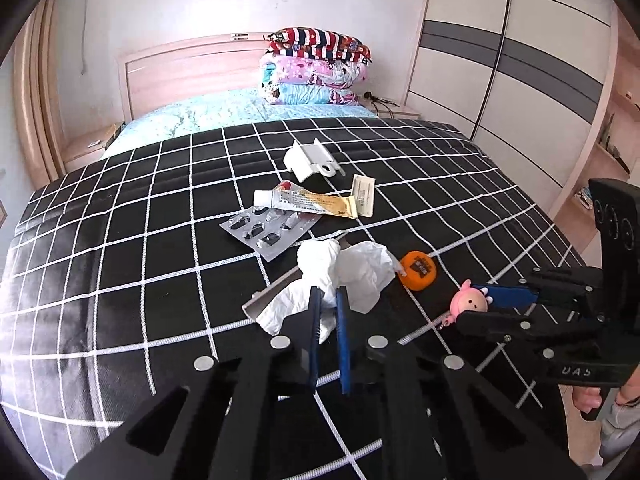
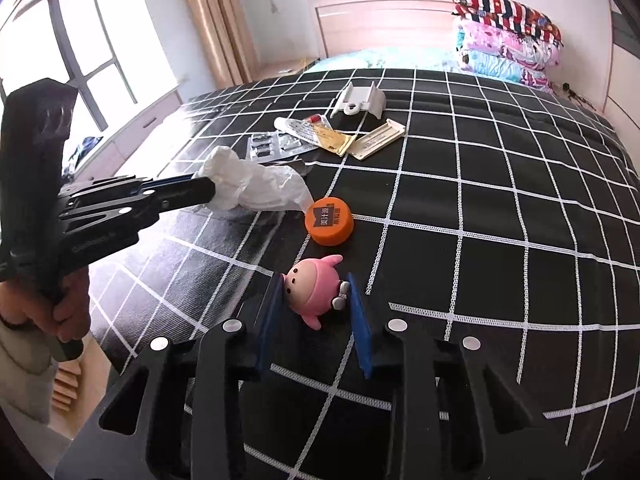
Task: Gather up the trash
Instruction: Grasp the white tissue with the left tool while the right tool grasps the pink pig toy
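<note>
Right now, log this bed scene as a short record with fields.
surface: black grid bedspread
left gripper: shut on crumpled white tissue
right gripper: jaws around pink doll, left pad touching, right pad apart
beside tissue: orange cap
farther back: blister pack, ointment tube, white plastic holder, cream card
headboard end: stacked quilts

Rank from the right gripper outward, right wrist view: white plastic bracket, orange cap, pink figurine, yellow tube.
1. pink figurine, between the right gripper fingers
2. orange cap, just beyond
3. yellow tube, mid-bed, in the clutter
4. white plastic bracket, farthest, towards the headboard
</note>
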`<state>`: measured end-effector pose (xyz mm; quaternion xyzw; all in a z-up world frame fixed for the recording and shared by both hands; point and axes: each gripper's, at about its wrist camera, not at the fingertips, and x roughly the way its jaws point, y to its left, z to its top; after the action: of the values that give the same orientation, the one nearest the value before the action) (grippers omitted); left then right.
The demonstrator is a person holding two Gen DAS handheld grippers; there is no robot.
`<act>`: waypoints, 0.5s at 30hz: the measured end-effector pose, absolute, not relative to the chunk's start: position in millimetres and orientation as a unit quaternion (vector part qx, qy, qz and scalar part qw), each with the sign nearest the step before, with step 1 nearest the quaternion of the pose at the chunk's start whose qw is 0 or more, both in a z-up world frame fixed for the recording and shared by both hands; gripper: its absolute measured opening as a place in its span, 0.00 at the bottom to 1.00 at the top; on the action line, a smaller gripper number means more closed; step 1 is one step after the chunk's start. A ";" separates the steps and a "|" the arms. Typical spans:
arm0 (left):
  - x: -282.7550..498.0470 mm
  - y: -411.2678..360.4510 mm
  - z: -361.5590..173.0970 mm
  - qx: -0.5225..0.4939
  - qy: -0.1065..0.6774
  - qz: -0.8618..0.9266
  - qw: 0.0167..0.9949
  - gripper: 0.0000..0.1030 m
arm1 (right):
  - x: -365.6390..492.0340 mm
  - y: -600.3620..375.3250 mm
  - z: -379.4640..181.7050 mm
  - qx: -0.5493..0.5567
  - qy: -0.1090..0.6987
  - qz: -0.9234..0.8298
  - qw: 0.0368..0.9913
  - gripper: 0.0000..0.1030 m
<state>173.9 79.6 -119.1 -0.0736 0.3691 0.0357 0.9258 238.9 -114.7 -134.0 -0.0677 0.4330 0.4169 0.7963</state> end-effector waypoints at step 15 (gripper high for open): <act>116.7 50.4 -96.3 -0.066 0.350 0.030 0.934 0.07 | 202.5 -134.8 -113.3 -0.065 0.417 0.416 0.806 0.31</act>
<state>116.7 50.4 -96.3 -0.0662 0.3497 0.0296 0.9340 202.5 -134.8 -113.3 -0.0652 0.4167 0.4162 0.8055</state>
